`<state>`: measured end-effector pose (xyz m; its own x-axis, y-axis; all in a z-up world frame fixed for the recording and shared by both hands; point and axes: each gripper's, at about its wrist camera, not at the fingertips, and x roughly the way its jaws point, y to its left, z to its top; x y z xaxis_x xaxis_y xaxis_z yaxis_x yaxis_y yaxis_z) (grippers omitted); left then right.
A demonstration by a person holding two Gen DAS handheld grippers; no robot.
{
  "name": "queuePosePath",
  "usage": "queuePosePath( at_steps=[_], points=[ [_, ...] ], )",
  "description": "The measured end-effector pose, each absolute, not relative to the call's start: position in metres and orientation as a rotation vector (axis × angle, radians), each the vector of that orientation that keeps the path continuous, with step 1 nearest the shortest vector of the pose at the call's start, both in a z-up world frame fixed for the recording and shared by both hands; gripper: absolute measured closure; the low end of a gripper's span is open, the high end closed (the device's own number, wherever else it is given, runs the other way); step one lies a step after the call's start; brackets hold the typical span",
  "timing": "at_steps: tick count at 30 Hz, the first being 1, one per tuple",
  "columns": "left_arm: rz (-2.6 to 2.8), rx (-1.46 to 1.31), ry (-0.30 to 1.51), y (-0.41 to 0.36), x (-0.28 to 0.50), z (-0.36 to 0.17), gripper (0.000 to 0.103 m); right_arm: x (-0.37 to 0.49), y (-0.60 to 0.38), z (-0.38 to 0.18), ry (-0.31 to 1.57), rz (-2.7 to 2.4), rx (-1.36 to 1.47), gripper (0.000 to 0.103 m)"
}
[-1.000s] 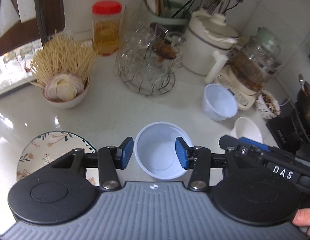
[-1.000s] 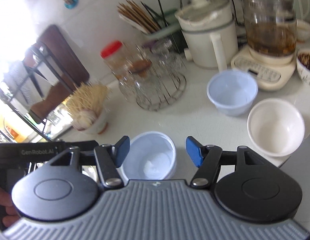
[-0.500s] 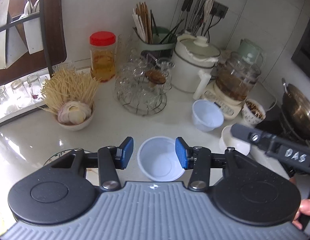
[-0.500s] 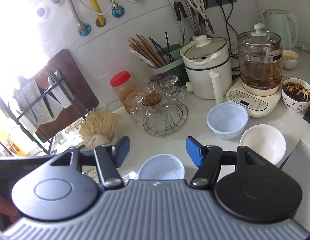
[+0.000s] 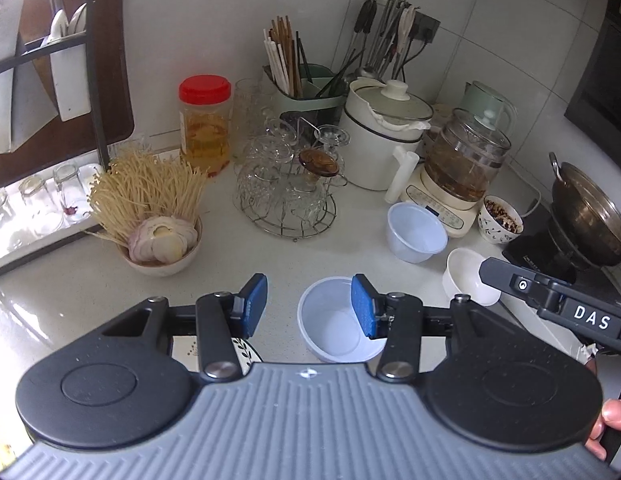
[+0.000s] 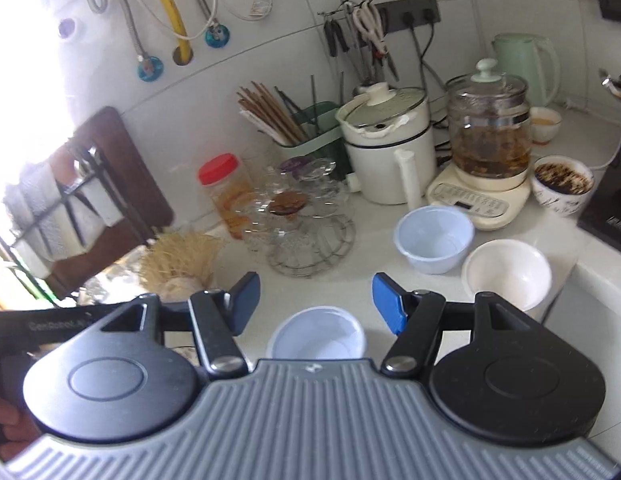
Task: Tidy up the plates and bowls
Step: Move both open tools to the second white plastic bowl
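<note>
both grippers are hovering above the counter, holding nothing. left gripper (image 5: 308, 305) is standing part open, its right pad overlapping the near plastic bowl (image 5: 334, 320) at lower centre only by line of sight. right gripper (image 6: 315, 302) is gaping wider. second plastic bowl (image 6: 433, 238) and ceramic bowl (image 6: 506, 274) are sitting at right, near enough for nesting, probably; patterned plate (image 5: 240, 350) is peeking out at lower left.

A home kitchen: tiled wall (image 5: 230, 20), chopstick holder (image 5: 306, 88), electric pot (image 5: 382, 136), wok (image 5: 590, 212), countertop (image 5: 90, 280).
</note>
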<state>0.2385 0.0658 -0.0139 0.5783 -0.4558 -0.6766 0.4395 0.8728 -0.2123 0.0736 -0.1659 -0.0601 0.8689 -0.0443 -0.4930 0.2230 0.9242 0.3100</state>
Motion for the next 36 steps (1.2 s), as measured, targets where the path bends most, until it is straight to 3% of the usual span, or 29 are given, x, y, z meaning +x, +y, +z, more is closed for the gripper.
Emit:
queuePosePath(
  at_steps=[36],
  points=[
    [-0.514,0.003,0.951,-0.081,0.305,-0.058,0.051,0.123,-0.307,-0.107,0.591,-0.180,0.500,0.037]
  ],
)
